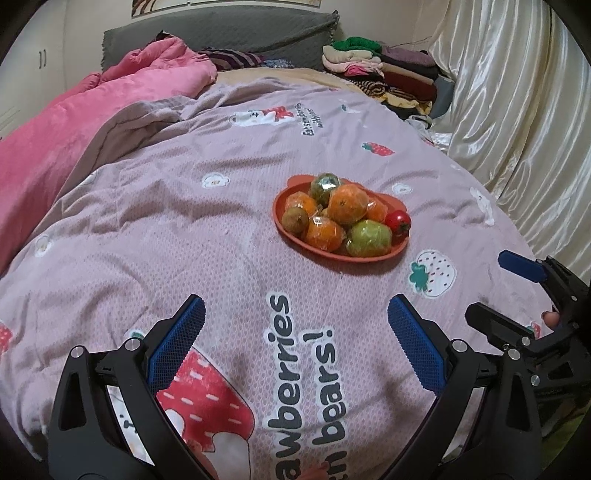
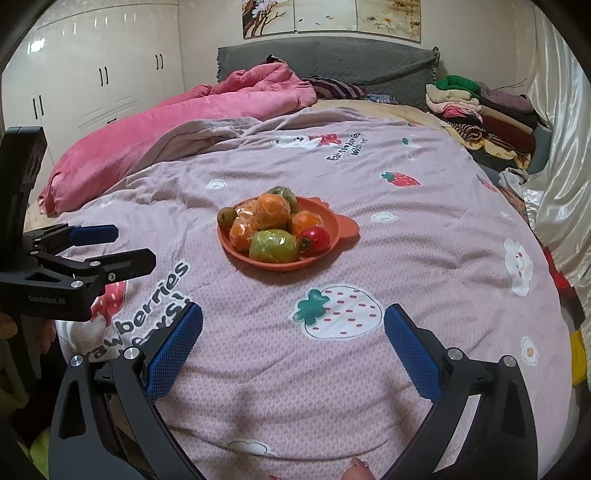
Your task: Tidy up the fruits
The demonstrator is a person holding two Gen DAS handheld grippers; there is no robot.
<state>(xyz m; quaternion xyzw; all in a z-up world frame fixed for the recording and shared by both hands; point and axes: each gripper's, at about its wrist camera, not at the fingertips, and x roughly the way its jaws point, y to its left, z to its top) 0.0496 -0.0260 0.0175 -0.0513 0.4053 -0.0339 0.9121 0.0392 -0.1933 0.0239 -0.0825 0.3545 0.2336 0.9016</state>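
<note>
Sitting mid-bed, the orange plate (image 2: 325, 221) carries the whole heap: wrapped oranges (image 2: 271, 211), a green fruit (image 2: 273, 245), a red tomato (image 2: 314, 240) and a kiwi (image 2: 226, 216) at its rim. Both tools hover near the bed's near edge over the strawberry-print quilt (image 2: 424, 236), left gripper (image 1: 295, 339) and right gripper (image 2: 293, 341) spread wide, gripping nothing.

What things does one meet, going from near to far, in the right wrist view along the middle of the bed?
Right gripper → strawberry print → orange plate of fruit → pink blanket → grey headboard → paintings on the wall.
</note>
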